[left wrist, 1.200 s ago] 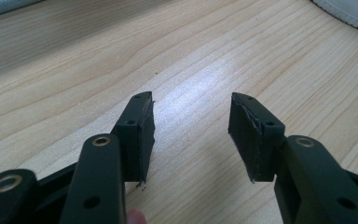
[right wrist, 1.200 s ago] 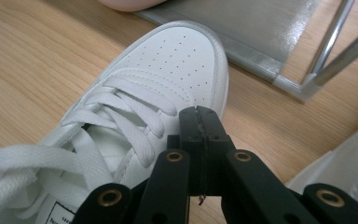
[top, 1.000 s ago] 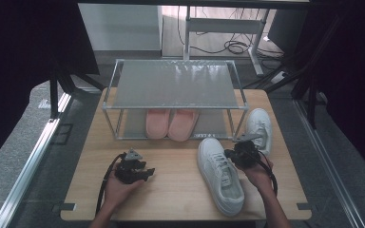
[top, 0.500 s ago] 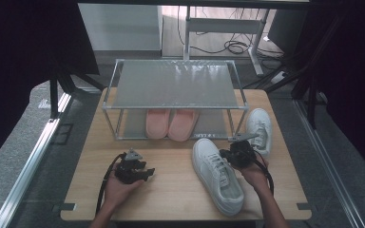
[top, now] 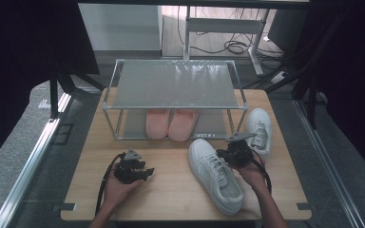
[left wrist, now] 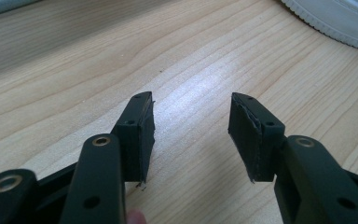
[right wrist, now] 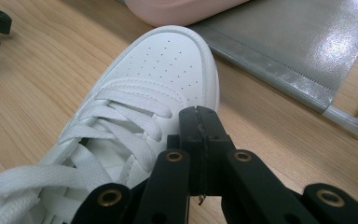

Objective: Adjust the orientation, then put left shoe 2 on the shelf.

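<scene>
- The near white sneaker (top: 215, 174) is lying on its sole on the wooden table (top: 171, 185), in front of the metal rack (top: 173, 85), its toe pointing toward the rack's right front leg.
- The right gripper (top: 235, 153) is sitting against that sneaker's right flank, close to the laces and between the sneaker and the rack's right end.
- In the right gripper view its jaws are pressing flat together with nothing between the pads, so they are clenched on themselves; the sneaker (right wrist: 135, 116) is lying just left of and beyond the tips, the laces beside them, and whether the jaws are touching the shoe cannot be told.
- A second white sneaker (top: 259, 127) is resting just right of the rack, behind the right gripper.
- Two pink slippers (top: 172, 123) are sitting side by side on the rack's lower shelf.
- The left gripper (top: 134, 170) is resting low over bare table in front of the rack's left half, well apart from the near sneaker.
- Its jaws are standing released, wide apart, with only wood grain between the pads (left wrist: 145, 135); the sneaker's ribbed sole edge (left wrist: 335, 23) is showing far beyond them.
</scene>
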Available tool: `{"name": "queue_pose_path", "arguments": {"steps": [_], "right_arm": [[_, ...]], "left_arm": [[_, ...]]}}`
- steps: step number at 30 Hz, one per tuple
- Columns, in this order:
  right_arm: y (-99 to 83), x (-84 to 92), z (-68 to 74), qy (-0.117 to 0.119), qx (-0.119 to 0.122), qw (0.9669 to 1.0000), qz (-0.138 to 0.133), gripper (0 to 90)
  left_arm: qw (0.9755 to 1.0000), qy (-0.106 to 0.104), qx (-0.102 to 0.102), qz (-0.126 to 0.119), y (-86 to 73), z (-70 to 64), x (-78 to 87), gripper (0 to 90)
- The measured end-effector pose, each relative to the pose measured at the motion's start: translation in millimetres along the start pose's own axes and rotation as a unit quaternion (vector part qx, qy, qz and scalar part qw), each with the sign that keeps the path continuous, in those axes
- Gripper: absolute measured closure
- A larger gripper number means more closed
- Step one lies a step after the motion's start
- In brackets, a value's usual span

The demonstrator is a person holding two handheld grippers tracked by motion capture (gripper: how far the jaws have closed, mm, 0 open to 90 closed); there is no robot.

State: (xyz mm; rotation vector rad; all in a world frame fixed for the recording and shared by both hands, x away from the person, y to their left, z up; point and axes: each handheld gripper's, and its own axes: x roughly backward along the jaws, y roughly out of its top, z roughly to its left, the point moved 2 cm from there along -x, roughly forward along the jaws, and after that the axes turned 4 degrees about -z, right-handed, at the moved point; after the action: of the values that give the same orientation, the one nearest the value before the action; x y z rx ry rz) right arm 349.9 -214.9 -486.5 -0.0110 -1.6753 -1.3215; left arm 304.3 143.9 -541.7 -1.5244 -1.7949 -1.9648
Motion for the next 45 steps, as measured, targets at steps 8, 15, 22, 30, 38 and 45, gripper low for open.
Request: {"name": "queue_pose_path", "arguments": {"steps": [8,15,22,30,38,45], "right_arm": [[1.5,21.4,-6.7,-0.012,-0.006,0.9993,-0.034,90.0],[-12.8,41.3,-14.8,-0.005,-0.023,0.9984,-0.051,87.6],[-29.8,61.6,-13.9,-0.007,-0.033,0.9965,-0.076,80.8],[-45.1,92.4,-3.7,-0.009,-0.031,0.9935,-0.109,66.9],[-53.5,110.1,3.3,-0.008,-0.036,0.9908,-0.13,57.6],[-64.6,116.9,9.4,-0.006,-0.042,0.9906,-0.13,54.5]], "left_arm": [[1.0,0.002,0.006,-0.004,-2.1,4.5,3.4,51.2],[0.9998,0.004,0.018,-0.006,-5.8,9.1,5.1,51.3],[0.9999,0.003,0.015,-0.005,-5.3,9.0,3.4,51.3],[0.9999,0.004,0.015,-0.005,-4.4,7.2,3.4,51.2],[0.9999,0.005,0.009,-0.012,-2.8,5.8,6.4,51.0],[0.9999,0.005,0.009,-0.014,-1.8,5.6,7.0,50.6]]}}
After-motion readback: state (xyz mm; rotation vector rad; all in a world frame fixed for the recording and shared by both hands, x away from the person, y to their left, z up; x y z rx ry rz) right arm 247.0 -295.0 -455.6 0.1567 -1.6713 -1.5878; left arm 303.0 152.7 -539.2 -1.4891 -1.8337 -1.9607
